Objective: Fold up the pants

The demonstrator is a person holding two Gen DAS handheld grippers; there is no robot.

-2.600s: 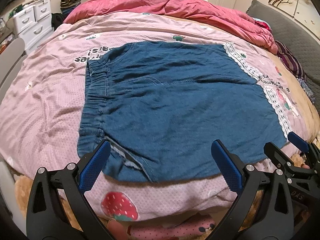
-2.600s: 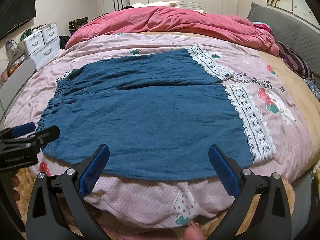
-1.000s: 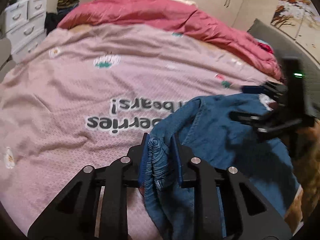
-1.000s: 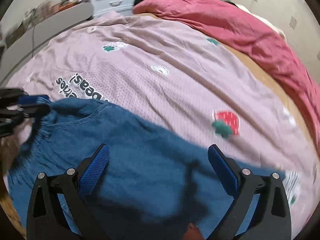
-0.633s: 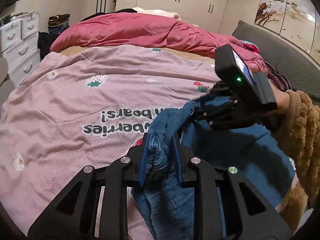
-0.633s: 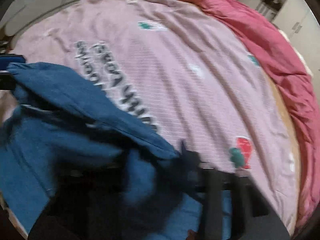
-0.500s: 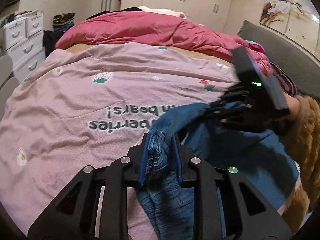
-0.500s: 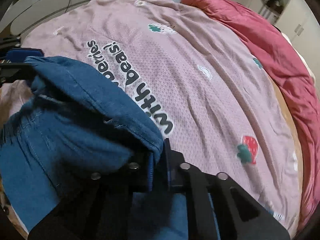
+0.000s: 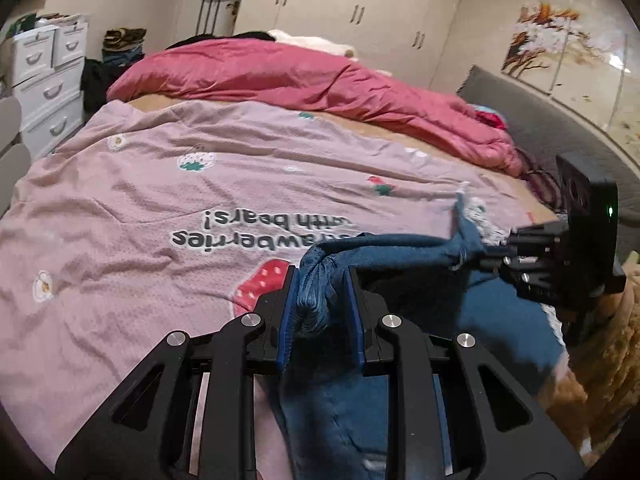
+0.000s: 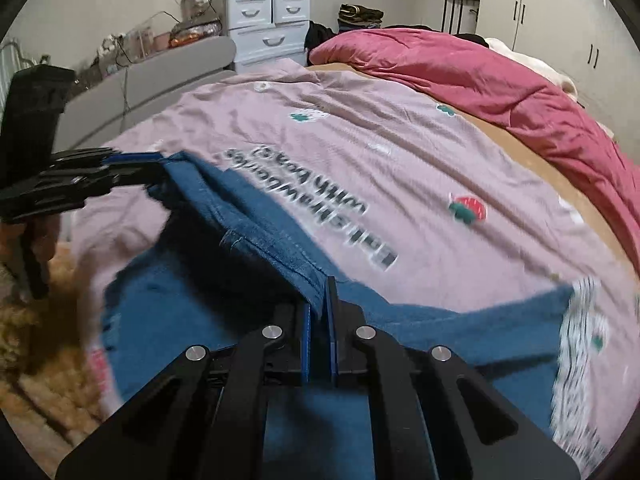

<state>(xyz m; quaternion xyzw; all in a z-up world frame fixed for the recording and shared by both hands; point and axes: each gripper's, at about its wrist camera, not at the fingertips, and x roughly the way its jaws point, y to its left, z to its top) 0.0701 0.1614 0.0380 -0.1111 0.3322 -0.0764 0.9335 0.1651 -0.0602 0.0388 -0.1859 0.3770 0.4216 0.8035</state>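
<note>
In the left wrist view, the left hand-held gripper (image 9: pixel 320 312) pinches a bunched wad of the blue pants (image 9: pixel 400 248) between its blue pads. From there a taut edge of the denim runs right to the right hand-held gripper (image 9: pixel 480 258), which grips it near the white lace hem (image 9: pixel 478 216). The rest of the pants hangs down below, over the pink strawberry bedspread (image 9: pixel 160 200). A red quilt (image 9: pixel 300 80) lies heaped at the far side of the bed.

In the right wrist view, the right hand-held gripper (image 10: pixel 320 312) has its pads pressed together on a thin fold of the pants (image 10: pixel 248 216). The stretched edge leads up left to the left hand-held gripper (image 10: pixel 156 168), clamped on the cloth. White drawers (image 10: pixel 268 24) stand by the wall.
</note>
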